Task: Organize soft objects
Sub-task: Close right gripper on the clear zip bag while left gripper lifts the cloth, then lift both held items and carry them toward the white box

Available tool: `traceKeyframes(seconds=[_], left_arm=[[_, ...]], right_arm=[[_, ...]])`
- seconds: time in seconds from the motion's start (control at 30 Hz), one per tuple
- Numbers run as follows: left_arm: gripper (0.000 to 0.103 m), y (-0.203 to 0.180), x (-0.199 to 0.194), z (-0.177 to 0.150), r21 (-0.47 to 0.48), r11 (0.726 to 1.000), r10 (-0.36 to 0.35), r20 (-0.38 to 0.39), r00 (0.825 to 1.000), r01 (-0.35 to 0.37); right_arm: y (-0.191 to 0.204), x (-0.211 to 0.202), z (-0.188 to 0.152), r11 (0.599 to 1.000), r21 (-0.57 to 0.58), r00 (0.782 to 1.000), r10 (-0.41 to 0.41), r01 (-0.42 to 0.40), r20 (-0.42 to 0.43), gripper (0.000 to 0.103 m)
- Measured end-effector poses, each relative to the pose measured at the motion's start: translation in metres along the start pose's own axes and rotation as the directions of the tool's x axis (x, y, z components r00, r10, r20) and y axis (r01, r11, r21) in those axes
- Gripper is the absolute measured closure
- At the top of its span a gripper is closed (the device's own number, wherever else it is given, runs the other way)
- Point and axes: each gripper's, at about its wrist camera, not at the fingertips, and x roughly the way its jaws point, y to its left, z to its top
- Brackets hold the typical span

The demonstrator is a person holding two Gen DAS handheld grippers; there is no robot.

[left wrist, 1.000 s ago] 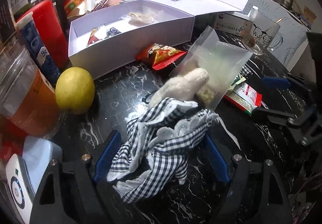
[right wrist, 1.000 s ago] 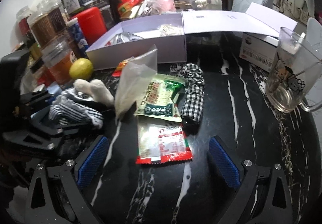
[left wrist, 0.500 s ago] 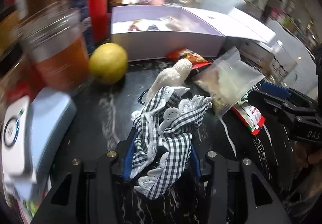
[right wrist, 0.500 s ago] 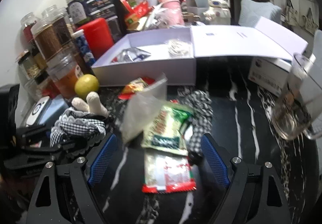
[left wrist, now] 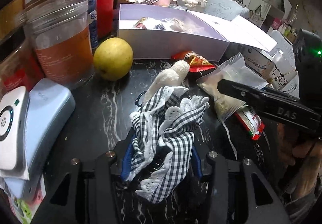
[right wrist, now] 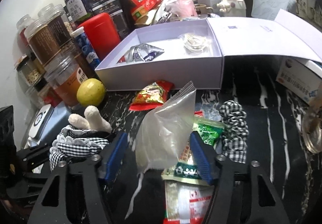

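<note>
Left gripper (left wrist: 161,155): blue pads drawn in tight on the checked cloth (left wrist: 167,133), a gingham piece with white lace trim, bunched up between them over the black marble table (left wrist: 96,119). A white plush piece (left wrist: 169,79) sticks out beyond the cloth toward the yellow fruit (left wrist: 113,58); whether it is joined to the cloth cannot be told. Right gripper (right wrist: 159,155): pads apart, one on each side of the clear plastic bag (right wrist: 167,129), which stands up between them; contact with the pads cannot be told. Under the bag lie a green snack packet (right wrist: 209,133) and a red-and-white sachet (right wrist: 187,199). A second checked cloth (right wrist: 234,129) lies just beside the right pad, on the table. The open white box (right wrist: 161,75) sits behind, with a red snack packet (right wrist: 151,95) against its front wall. Versus one second ago: the left pads were wide apart around the cloth and are now clamped on it; the right pads have narrowed and moved forward, from short of the sachet to either side of the bag.
</note>
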Motion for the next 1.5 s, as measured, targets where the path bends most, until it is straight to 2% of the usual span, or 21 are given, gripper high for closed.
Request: traceKeyframes(seconds=[0.07,0.1,0.2,0.57,0.97,1.27,1.5], left_arm=[[0.056,0.001,0.001,0.002,-0.001,1.000,-0.006,0.003,1.000,0.006],[0.056,0.001,0.001,0.002,-0.007,1.000,-0.009,0.005,1.000,0.009],[0.056,0.003,0.001,0.001,-0.014,1.000,-0.017,0.014,1.000,0.017],[0.058,-0.005,-0.012,-0.012,-0.024,0.999,-0.029,0.014,0.999,0.029],[0.059,-0.027,-0.046,-0.025,0.003,0.998,-0.061,0.044,0.997,0.061],[0.059,-0.046,-0.077,-0.027,0.046,0.996,-0.080,0.102,0.992,0.076],[0.059,-0.058,-0.104,-0.017,0.077,0.994,-0.090,0.181,0.979,0.077]], right_arm=[[0.000,0.002,0.001,1.000,0.000,1.000,0.002,-0.002,0.006,0.063],[-0.001,0.002,0.001,1.000,0.005,1.000,0.011,-0.011,0.007,0.068],[-0.001,-0.002,-0.001,1.000,0.016,1.000,0.025,-0.025,0.016,0.074],[0.004,-0.038,-0.030,1.000,0.018,0.999,0.016,-0.017,0.038,0.077],[0.012,-0.078,-0.063,0.998,0.055,0.997,0.023,-0.027,0.079,0.077],[0.028,-0.119,-0.078,0.999,0.027,0.989,0.029,-0.033,0.144,0.077],[0.041,-0.147,-0.075,0.999,-0.018,0.980,0.036,-0.033,0.196,0.077]])
